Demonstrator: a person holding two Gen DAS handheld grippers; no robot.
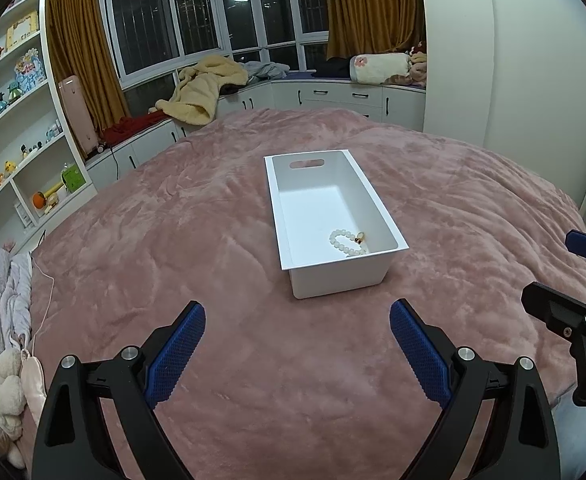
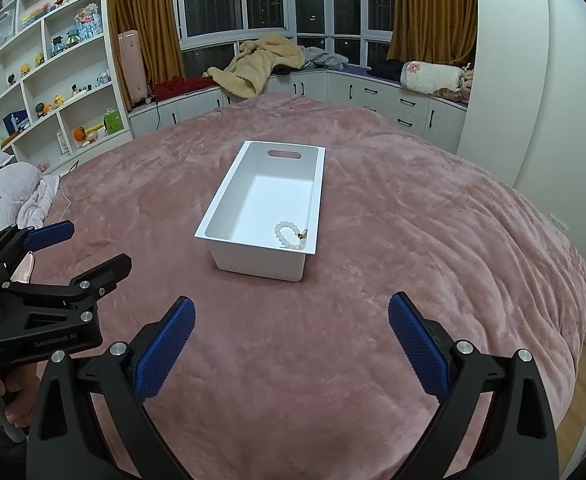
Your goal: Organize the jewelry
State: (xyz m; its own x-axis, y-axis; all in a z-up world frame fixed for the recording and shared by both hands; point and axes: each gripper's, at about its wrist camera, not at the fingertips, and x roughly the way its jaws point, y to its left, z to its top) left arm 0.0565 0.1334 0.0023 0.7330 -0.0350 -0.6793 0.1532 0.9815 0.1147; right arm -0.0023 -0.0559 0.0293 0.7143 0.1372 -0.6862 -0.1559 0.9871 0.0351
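A: Straight ahead of both grippers, what lies on the pink blanket [image 1: 173,240]?

B: A white bin [image 1: 357,280], its long axis running away from them. A white bead bracelet [image 1: 347,243] rests in its near right corner.

A: And the tools?

B: The left gripper [image 1: 297,344] and right gripper [image 2: 291,336] both gape wide, holding nothing. Nothing blocks the way; neither looks clearly nearer.

Only one marking reads: pale lettering "GenRobot.AI" along the black body of the left tool [image 2: 73,248], near left. Shelf items' prints are too small.
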